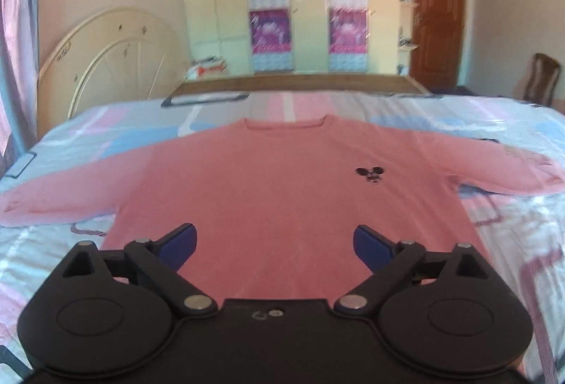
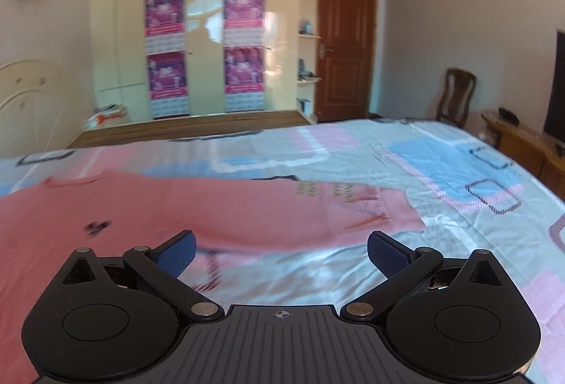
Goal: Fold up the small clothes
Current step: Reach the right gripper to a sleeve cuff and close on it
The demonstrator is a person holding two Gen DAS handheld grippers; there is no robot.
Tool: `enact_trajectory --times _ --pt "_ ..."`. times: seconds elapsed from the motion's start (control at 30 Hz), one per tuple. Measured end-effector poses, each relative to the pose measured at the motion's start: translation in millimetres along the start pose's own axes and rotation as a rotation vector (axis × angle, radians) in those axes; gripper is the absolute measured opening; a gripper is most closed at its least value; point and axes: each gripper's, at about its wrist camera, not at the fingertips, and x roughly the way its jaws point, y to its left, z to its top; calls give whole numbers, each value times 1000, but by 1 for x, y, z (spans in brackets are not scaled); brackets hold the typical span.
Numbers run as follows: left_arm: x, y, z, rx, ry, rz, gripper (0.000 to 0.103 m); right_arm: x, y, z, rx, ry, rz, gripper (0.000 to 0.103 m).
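Left wrist view: a pink long-sleeved sweater [image 1: 282, 179] lies spread flat, front up, on a bed covered by a pastel patterned sheet [image 1: 494, 123] of pink, blue and white blocks. Its neckline points away from the camera, both sleeves stretch out to the sides, and a small black cartoon mouse logo [image 1: 369, 174] sits on the chest. The left gripper [image 1: 274, 239] hovers over the sweater's lower hem with its blue-padded fingers [image 1: 178, 244] spread wide apart, holding nothing.

Right wrist view: the right gripper [image 2: 280, 248] also has its jaws wide apart and empty. It hangs over the bed just beside the sweater's body, near the sleeve [image 2: 317, 207] that extends rightward and carries blurred lettering near the cuff. The left blue pad sits over pink fabric, the right one over bare sheet.

Beyond the bed stand a cream wardrobe [image 2: 208, 31] with purple posters [image 2: 165, 13], a brown door [image 2: 344, 45], a wooden chair [image 2: 455, 94] and a curved cream headboard [image 1: 106, 55]
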Motion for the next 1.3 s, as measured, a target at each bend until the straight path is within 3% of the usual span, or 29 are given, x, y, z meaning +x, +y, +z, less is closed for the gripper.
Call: enact_trajectory --times 0.03,0.1,0.13,0.33,0.4,0.5,0.77,0.87,0.97,1.03,1.1,1.13,1.3 --pt "11 -4 3 3 15 28 95 15 -12 4 22 9 -12 102" --pt "30 -13 8 20 43 62 92 44 -35 9 64 29 -32 69" --pt "39 -17 10 29 57 57 89 59 -47 10 93 52 -49 65" --pt "76 -42 20 85 87 30 75 120 -121 9 309 108 -111 64" --pt "84 -50 20 90 102 19 71 135 -139 2 376 133 -119 50" --pt "95 -62 22 100 120 6 69 150 -160 -8 462 160 -121 45" --pt "113 -83 27 112 146 -5 69 153 -190 -17 695 143 -5 42" --pt "112 -87 32 120 132 -1 69 158 -197 -15 731 150 12 14" --pt "110 -84 38 120 116 12 69 149 -197 1 653 112 0 9" --pt "110 -80 39 118 112 27 71 138 -181 17 454 37 -25 9" --pt "112 -75 39 114 127 32 71 155 -174 17 315 118 -100 9" --pt "112 -72 38 113 131 32 71 166 -181 13 329 173 -105 9" --pt "113 -54 32 95 157 34 71 158 -180 19 331 166 -99 9"
